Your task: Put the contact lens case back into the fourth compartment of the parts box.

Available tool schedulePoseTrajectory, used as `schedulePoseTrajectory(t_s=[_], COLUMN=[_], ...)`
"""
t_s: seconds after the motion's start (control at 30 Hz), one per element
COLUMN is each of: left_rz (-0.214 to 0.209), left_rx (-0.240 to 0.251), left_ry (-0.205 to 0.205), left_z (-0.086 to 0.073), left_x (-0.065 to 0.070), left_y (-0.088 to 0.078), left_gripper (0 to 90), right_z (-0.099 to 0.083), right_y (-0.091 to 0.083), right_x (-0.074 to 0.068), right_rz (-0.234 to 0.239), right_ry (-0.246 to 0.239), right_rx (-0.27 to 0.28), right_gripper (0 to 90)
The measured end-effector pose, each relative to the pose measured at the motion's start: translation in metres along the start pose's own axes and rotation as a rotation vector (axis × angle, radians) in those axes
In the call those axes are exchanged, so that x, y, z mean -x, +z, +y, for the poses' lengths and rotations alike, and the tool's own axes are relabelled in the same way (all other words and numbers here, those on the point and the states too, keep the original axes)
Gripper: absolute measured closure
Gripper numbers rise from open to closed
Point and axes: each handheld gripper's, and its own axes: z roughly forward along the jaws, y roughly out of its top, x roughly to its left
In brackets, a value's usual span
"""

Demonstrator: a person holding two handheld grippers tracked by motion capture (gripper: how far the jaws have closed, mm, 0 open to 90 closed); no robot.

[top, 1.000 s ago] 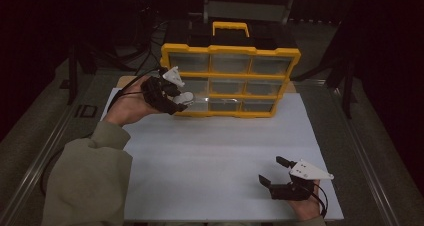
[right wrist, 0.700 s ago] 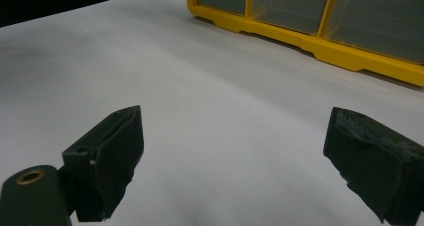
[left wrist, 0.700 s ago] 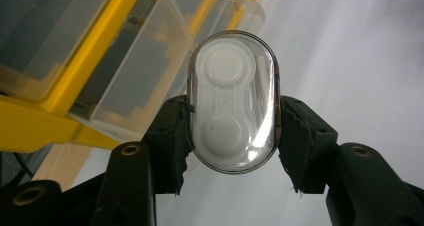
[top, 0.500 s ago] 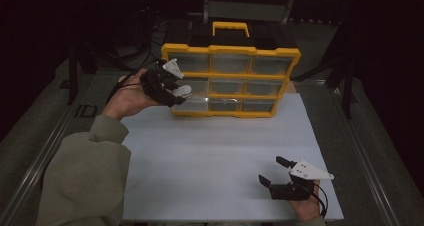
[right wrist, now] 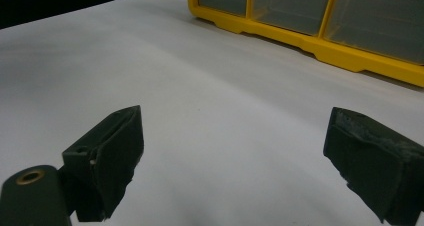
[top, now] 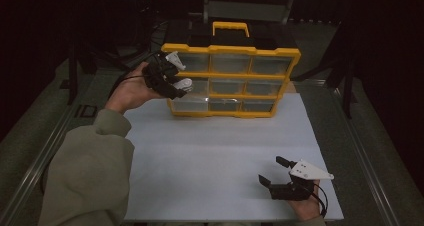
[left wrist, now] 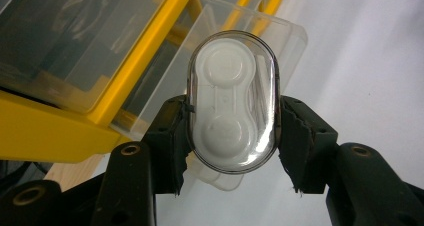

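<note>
Left claw [left wrist: 232,136] pinches a clear oval case [left wrist: 233,101] by its 2 long sides, held above the open drawer [left wrist: 250,41] of the yellow organizer [top: 232,81]. Smooth plastic, narrow hold: likely to twist or slip out. Right claw [right wrist: 235,161] spread, idle over the bench [top: 225,151].

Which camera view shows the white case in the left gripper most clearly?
The left gripper view: the white case sits large between the jaws. The high view shows it small, by the yellow organizer.

Clear oval case [left wrist: 233,102] — white insert
</note>
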Motion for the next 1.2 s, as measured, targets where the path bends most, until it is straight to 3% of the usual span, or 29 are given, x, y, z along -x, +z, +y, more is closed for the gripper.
schedulePoseTrajectory(t_s=[0.43,1.2], left_rz=[0.013,0.018], left_rx=[-0.008,-0.035], left_ry=[-0.039,-0.075], left_z=[0.003,0.011], left_x=[-0.007,-0.013], left_y=[0.009,0.026], left_gripper=[49.3,49.3], right_z=[0.000,0.000], right_y=[0.000,0.000], right_x=[-0.001,0.000], right_rz=[0.002,0.005], right_ry=[0.003,-0.002], right_rx=[0.000,0.003], right_gripper=[8.9,8.9])
